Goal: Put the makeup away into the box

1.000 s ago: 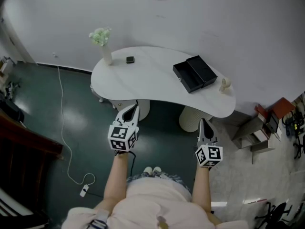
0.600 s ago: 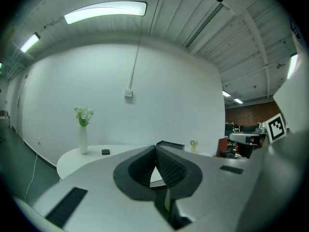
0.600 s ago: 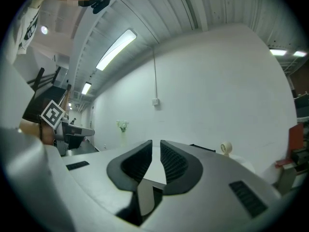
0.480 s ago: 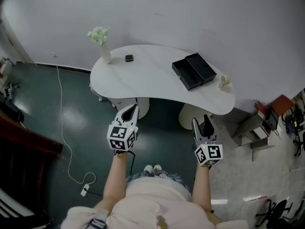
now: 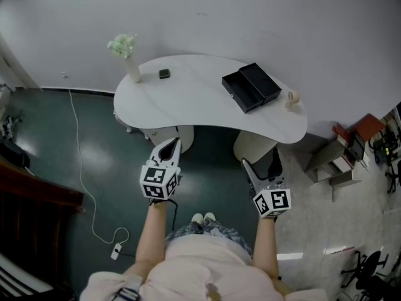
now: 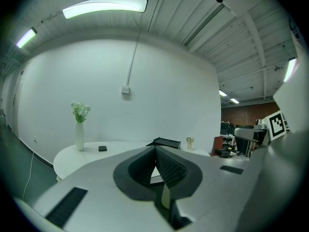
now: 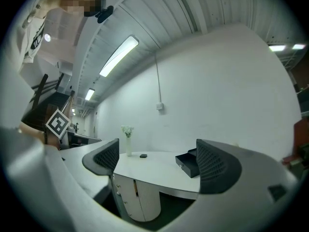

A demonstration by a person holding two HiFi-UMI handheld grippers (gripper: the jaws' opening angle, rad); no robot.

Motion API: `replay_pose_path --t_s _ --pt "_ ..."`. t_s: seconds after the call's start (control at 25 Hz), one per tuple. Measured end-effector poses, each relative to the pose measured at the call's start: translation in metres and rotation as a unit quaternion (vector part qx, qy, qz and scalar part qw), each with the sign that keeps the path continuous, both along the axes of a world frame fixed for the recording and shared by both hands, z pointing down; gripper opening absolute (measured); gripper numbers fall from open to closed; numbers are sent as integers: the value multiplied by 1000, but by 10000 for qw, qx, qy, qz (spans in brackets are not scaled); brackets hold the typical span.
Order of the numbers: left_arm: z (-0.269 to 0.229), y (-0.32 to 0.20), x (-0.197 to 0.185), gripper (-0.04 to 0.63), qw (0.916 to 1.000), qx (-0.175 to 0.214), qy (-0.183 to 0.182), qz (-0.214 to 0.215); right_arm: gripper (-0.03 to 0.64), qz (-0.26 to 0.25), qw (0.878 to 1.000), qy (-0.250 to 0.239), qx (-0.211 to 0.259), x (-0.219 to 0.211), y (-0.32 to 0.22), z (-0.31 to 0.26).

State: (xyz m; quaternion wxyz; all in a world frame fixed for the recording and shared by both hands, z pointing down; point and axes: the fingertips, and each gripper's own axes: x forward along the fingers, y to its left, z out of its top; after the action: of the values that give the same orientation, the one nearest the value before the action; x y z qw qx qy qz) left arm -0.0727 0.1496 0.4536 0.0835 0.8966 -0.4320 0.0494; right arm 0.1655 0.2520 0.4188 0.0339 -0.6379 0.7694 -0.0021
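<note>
While makeup [image 5: 164, 73] lies on the table [image 5: 188, 99] near the vase [image 5: 131, 71], nothing is gripped.
Gripper views alone show jaws: left gripper [image 6: 155, 150] pinched together, right gripper [image 7: 157, 161] just been opening wide; open box [image 5: 252, 87] runs diagonally, far-left to near-right.

White and black over dark green.

White table [image 5: 188, 102] at upper centre against white wall [image 5: 282, 24]; black box [image 5: 250, 88] right of centre, small black makeup case [image 5: 164, 73] at upper left, white vase [image 5: 133, 71] with pale green-white flowers [image 5: 121, 44], cream trinket [image 5: 291, 99] at right. Dark teal floor [image 5: 94, 149] at left, crossed by white cable [image 5: 88, 193]. Pale grey left gripper [image 5: 177, 142] and right gripper [image 5: 260, 157], ribbed black pads [image 7: 217, 166], white cubes [image 5: 156, 182] patterned with black square markers.
</note>
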Motion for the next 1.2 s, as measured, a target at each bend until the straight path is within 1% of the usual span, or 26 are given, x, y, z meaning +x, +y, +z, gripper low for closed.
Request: replay_pose_path --t_s 0.28,0.44,0.6,0.92,1.2 --pt "-2 -2 -9 26 9999 96 42 97 488 269 9996 -71 1 -2 6 4" --pt "3 -4 -12 26 9999 78 18 130 488 368 9993 -83 12 -1 8 7" --pt "3 -13 -13 26 9999 99 53 121 488 398 9992 -78 -2 1 -2 9" --pt "4 -64 -8 26 9999 156 74 15 488 365 9993 -42 13 9 -53 12" --pt "2 -134 10 26 9998 158 49 -74 487 333 9994 -91 17 33 -129 11"
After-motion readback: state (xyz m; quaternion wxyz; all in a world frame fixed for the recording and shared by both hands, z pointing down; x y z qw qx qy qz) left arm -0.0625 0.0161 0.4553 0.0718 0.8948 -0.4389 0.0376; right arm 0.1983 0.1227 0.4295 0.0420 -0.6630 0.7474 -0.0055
